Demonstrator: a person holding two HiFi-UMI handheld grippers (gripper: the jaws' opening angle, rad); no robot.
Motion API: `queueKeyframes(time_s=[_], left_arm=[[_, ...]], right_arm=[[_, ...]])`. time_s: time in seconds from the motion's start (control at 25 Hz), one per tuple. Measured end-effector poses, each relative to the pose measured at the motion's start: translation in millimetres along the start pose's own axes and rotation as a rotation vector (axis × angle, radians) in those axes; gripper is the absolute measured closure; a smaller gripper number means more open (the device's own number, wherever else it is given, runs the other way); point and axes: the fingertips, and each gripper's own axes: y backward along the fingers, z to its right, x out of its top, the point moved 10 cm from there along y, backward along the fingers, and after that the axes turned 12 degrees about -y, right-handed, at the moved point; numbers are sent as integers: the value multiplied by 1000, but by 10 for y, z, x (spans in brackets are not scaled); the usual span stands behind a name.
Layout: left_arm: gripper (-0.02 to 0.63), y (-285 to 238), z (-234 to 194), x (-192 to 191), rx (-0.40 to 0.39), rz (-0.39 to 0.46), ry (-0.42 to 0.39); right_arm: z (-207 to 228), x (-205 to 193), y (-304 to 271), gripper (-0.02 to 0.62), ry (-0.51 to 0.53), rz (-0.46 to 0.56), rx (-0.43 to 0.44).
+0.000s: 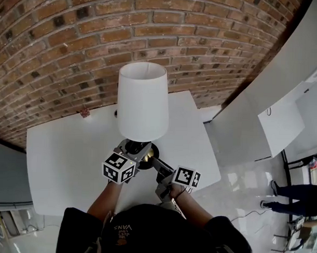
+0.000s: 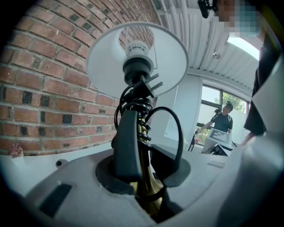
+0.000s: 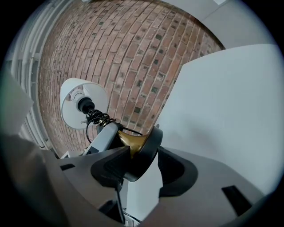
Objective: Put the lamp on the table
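The lamp has a white shade (image 1: 142,99), a brass stem (image 2: 144,177) and a black round base (image 3: 148,153). A black cord (image 2: 135,106) is coiled round the stem, with its plug under the bulb socket. The lamp sits over the middle of the white table (image 1: 59,151); whether its base touches the top I cannot tell. My left gripper (image 1: 133,150) (image 2: 144,148) is shut on the stem low down. My right gripper (image 1: 157,165) (image 3: 146,170) is shut on the rim of the base from the near side. In the right gripper view the lamp leans left.
A brick wall (image 1: 73,37) runs along the table's far edge. A small reddish thing (image 1: 84,113) lies at the back left of the table. A white counter (image 1: 263,101) stands to the right. A person (image 1: 296,193) stands on the floor at the right.
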Motion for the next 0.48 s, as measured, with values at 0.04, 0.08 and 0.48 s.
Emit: queueKeyframes(time_s=[0.04, 0.08, 0.48], left_arm=[[486, -51, -16, 24, 15, 4, 0], [486, -99, -36, 46, 28, 6, -1], [488, -471, -388, 68, 132, 28, -39]], right_arm=[[-6, 84, -18, 402, 9, -12, 3], [-12, 164, -41, 402, 17, -24, 6], [48, 715, -464, 407, 83, -82, 45]])
